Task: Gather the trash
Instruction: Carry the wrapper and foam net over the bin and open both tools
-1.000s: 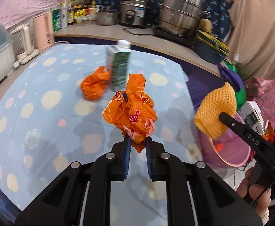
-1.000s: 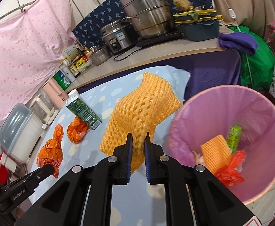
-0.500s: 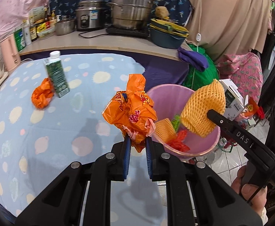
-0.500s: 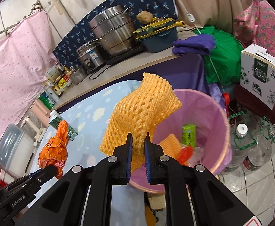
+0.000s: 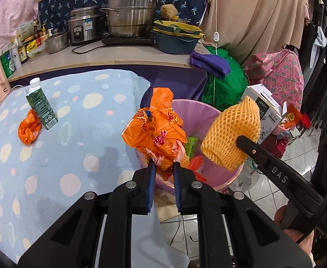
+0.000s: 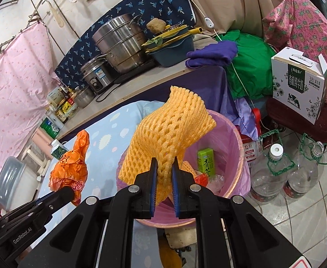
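Together, both hand-held tools hung over the pink-lined bin [image 5: 210,109], each angled downward toward its mouth. The left gripper [image 5: 163,167] had its blue pads pinched nearly together on a crumpled orange plastic bag [image 5: 156,129], which stood up from the jaws and hid part of the bin's near rim. The right gripper [image 6: 163,165] was likewise clamped almost closed, on a yellow foam fruit net [image 6: 168,134] that fanned upward and leaned over the bin's left side. In the left wrist view the right tool reached in from the lower right, its black finger laid across the net, with a bit of the person's hand [image 5: 297,236] showing under its handle. In the right wrist view the left tool entered from the lower left, carrying the bag above the table's edge beside the bin.

Inside the bin lay a green drink carton [image 6: 206,160], another piece of foam net, red wrapping and clear plastic. On the spotted blue tablecloth [image 5: 78,147], well apart from the bin, a green carton with a white cap [image 5: 40,105] stood upright, touching a second orange bag [image 5: 28,127] crumpled at its base.
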A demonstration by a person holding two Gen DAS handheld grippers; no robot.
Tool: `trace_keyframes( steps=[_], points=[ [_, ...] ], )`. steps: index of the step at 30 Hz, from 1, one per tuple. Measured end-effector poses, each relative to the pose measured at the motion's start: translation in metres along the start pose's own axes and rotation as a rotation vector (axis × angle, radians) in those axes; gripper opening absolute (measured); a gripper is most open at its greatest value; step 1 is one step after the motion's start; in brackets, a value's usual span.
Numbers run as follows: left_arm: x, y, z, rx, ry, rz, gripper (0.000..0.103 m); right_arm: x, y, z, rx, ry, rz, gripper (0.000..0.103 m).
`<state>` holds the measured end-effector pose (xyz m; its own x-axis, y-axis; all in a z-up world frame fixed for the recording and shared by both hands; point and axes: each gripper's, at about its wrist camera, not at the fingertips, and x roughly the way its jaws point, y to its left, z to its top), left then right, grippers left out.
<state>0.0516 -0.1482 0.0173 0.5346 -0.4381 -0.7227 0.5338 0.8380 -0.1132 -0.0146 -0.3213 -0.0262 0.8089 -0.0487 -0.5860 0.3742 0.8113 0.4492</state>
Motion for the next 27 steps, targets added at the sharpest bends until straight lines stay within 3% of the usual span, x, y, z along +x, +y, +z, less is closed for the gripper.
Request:
trace_keyframes(
  steps=[27],
  points=[
    [0.043, -0.013, 0.018, 0.024, 0.033, 0.001, 0.014, 0.031, -0.009, 0.004, 0.015, 0.04, -0.037, 0.017]
  ],
)
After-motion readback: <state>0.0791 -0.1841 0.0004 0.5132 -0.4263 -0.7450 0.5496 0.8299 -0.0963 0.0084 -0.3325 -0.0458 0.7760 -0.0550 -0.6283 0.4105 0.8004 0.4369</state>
